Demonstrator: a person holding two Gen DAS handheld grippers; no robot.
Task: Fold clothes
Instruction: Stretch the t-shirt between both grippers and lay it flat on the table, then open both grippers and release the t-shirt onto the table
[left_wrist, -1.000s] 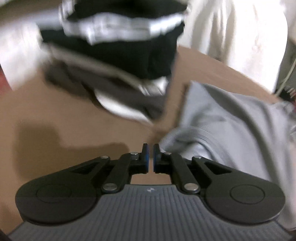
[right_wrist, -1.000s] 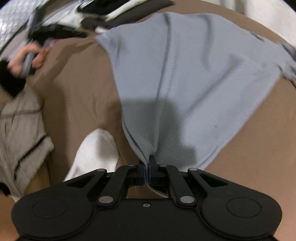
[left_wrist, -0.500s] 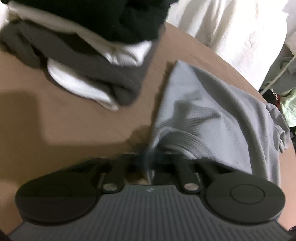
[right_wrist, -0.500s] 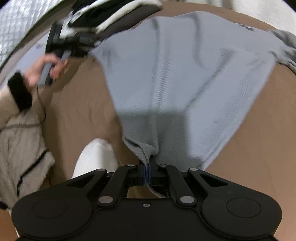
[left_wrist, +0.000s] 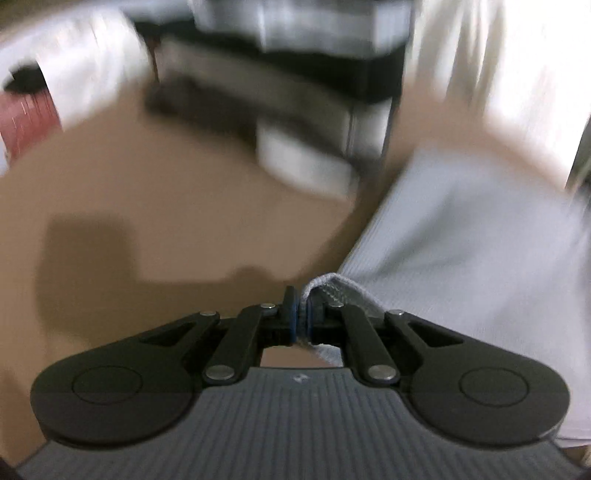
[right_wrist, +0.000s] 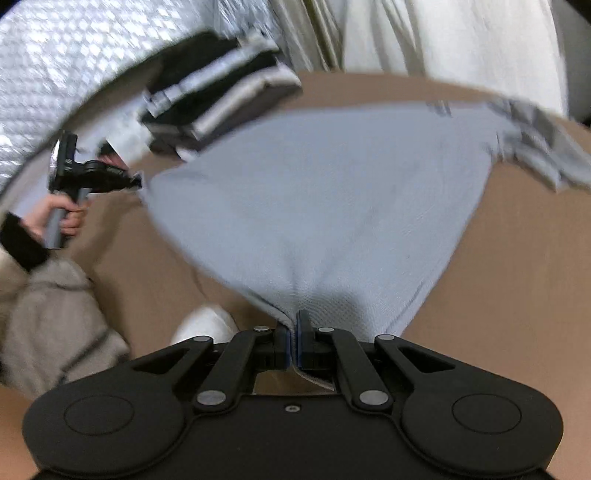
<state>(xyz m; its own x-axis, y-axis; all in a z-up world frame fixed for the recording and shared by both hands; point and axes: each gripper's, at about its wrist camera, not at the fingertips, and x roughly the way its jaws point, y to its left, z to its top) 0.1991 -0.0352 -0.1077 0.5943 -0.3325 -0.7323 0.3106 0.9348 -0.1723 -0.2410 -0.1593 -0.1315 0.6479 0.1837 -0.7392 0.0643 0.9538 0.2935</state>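
A light grey-blue knit garment (right_wrist: 332, 206) is spread taut over the brown surface (right_wrist: 517, 280). My right gripper (right_wrist: 294, 332) is shut on its near hem corner. My left gripper (left_wrist: 300, 310) is shut on the ribbed edge of the same garment (left_wrist: 461, 251), which runs off to the right in the blurred left wrist view. In the right wrist view the left gripper (right_wrist: 136, 181) shows at the far left, pinching the garment's other corner, held by a hand. The garment's far sleeve is bunched at the far right.
A stack of folded black, white and grey clothes (right_wrist: 218, 99) lies at the back left, also in the left wrist view (left_wrist: 295, 103). A beige sleeve (right_wrist: 51, 325) and a white sock (right_wrist: 203, 325) are at the near left. White fabric (right_wrist: 443, 37) hangs behind.
My left gripper has closed on the garment's edge and pulled it out left. The garment has gone from draped to stretched flat between both grippers. The right gripper has kept its hold.
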